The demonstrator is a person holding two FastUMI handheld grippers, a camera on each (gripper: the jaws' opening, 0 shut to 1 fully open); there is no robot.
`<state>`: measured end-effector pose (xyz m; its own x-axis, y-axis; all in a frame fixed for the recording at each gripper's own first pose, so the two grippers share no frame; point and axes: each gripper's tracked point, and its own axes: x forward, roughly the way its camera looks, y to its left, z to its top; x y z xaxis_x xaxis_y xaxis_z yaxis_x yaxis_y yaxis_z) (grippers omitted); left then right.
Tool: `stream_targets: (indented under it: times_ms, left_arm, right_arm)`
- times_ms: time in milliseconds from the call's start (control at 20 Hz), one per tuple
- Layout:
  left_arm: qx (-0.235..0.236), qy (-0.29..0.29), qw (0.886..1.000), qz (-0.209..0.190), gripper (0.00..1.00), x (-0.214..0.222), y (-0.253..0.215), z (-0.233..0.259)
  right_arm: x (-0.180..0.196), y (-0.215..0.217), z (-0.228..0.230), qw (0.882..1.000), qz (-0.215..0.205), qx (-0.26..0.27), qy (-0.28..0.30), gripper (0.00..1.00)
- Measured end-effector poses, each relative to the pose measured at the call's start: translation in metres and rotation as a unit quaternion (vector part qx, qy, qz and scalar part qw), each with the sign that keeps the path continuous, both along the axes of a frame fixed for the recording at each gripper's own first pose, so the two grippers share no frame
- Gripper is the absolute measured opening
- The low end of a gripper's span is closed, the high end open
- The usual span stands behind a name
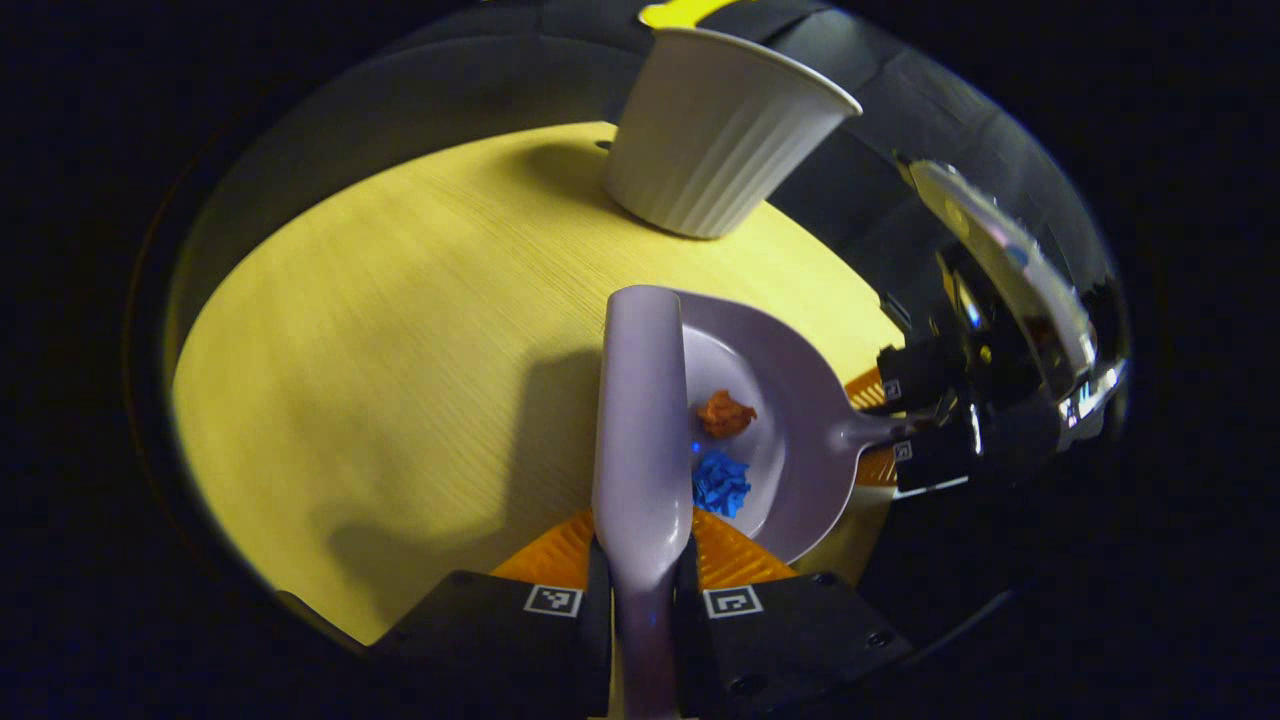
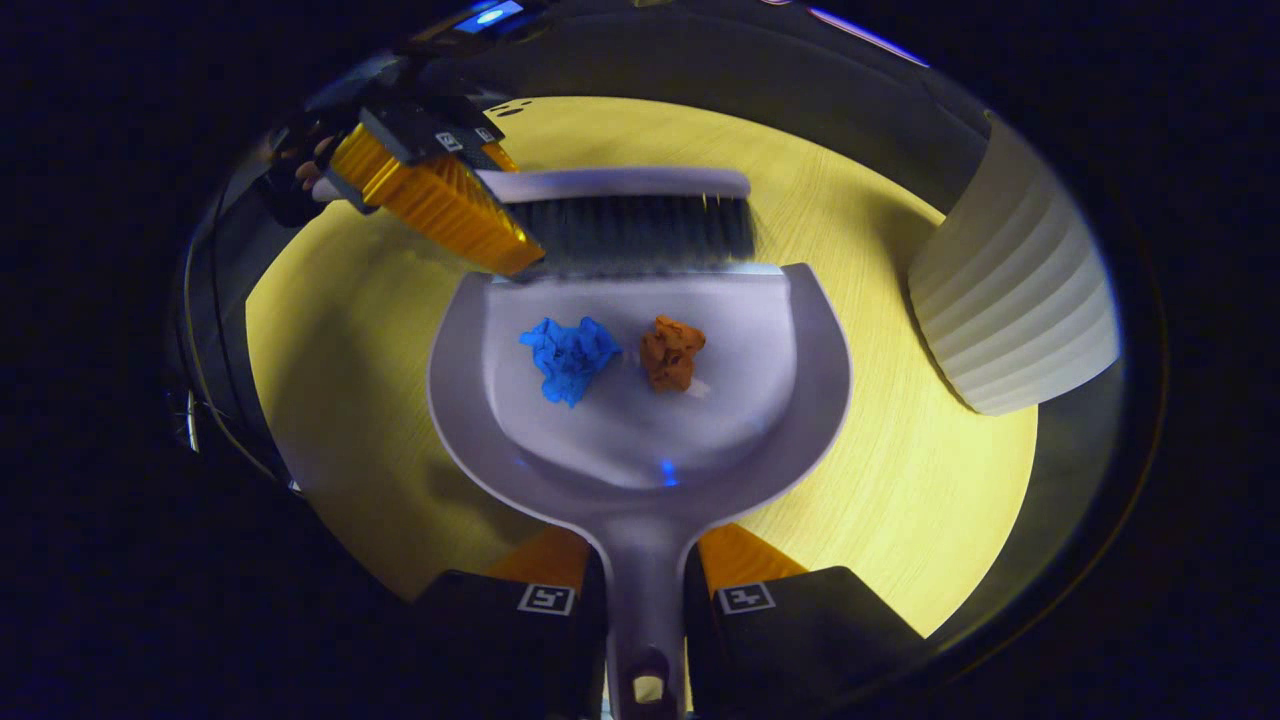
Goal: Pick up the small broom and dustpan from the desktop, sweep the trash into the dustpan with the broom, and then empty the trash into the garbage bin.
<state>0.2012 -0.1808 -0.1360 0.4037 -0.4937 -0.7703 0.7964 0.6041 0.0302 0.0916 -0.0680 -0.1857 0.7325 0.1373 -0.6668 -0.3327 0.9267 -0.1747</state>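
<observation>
- Left gripper (image 1: 640, 590): jaws clamped on the handle of the small grey plastic broom (image 1: 640, 420); the broom's long axis runs straight forward from the jaws, bristles (image 2: 640, 232) at the dustpan's far lip
- Right gripper (image 2: 642, 598): jaws clamped on the handle of the grey plastic dustpan (image 2: 640, 440), tray extending straight ahead and resting low over the round yellow wood-grain desk (image 2: 900, 480)
- Trash: crumpled blue paper scrap (image 2: 568, 357) and crumpled orange-brown paper scrap (image 2: 672, 352) lie side by side inside the tray, apart from each other
- White ribbed plastic garbage bin (image 2: 1015, 300) stands on the desk to the right of the dustpan, near it, not touching
- Judgement: sweeping looks complete; emptying turns on carrying the tray rightward to the bin, and the right gripper is the nearer one
</observation>
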Motion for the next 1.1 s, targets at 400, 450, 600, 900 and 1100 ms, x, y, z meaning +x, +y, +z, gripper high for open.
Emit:
stream_targets:
  times_ms: [400, 450, 600, 900, 1100]
  left_arm:
    - [-0.084, -0.062, 0.987, 0.119, 0.3, -0.024, 0.061, 0.038]
    - [-0.09, -0.069, 0.985, 0.132, 0.3, -0.031, 0.075, 0.035]
    - [-0.098, -0.087, 0.977, 0.171, 0.3, -0.052, 0.123, 0.01]
    - [-0.122, -0.131, 0.957, 0.228, 0.3, -0.075, 0.185, -0.065]
    - [-0.155, -0.138, 0.947, 0.245, 0.3, -0.118, 0.228, -0.085]
  right_arm:
    - [-0.001, -0.001, 0.006, 1.0, 0.002, -0.007, -0.004, 0.37]
    - [0.0, 0.002, 0.008, 1.0, -0.003, -0.006, -0.005, 0.37]
    - [0.0, 0.003, 0.014, 1.0, -0.018, -0.004, -0.02, 0.37]
    - [-0.001, -0.004, 0.046, 0.998, -0.032, -0.005, -0.061, 0.37]
    - [-0.007, -0.004, 0.065, 0.997, -0.04, 0.011, -0.071, 0.37]
